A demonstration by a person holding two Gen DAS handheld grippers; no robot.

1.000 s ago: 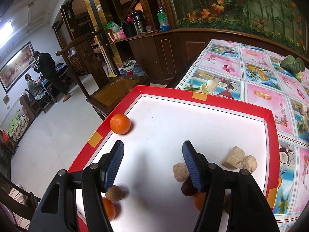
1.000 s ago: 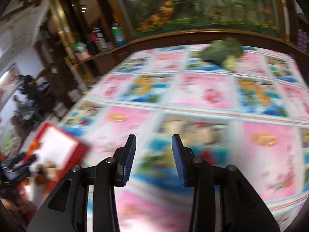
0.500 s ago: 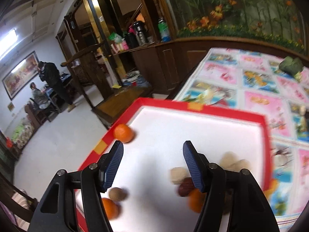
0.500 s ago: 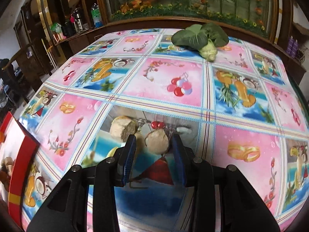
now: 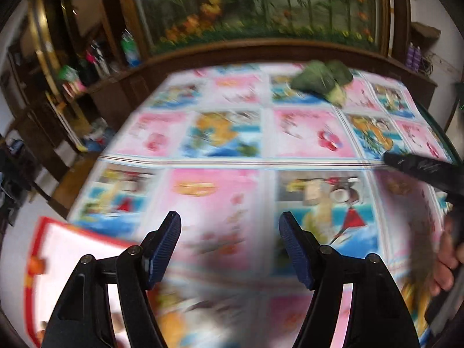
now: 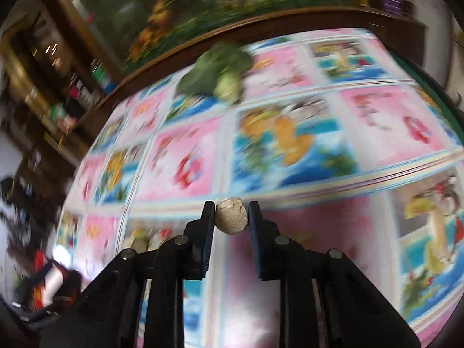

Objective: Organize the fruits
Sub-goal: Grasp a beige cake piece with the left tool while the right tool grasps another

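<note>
1. Jaws of your right gripper [image 6: 231, 217] are clamped on a small tan fruit [image 6: 231, 216], lifted clear above the patterned desk [image 6: 290, 150].
2. Jaws of your left gripper [image 5: 230, 246] stand wide apart with nothing between them (it hovers over the desk beside the red-rimmed tray [image 5: 46, 229]).
3. Judging by its dry, rough skin, the fruit looks light and firm, not slippery.
4. Keep the pinch across its widest middle, since it sits right at the fingertips and could pop out.

Tablecloth [image 5: 220, 203] bare ahead; leafy vegetable [image 5: 322, 82] far end, red tray [image 5: 37, 249] left edge
</note>
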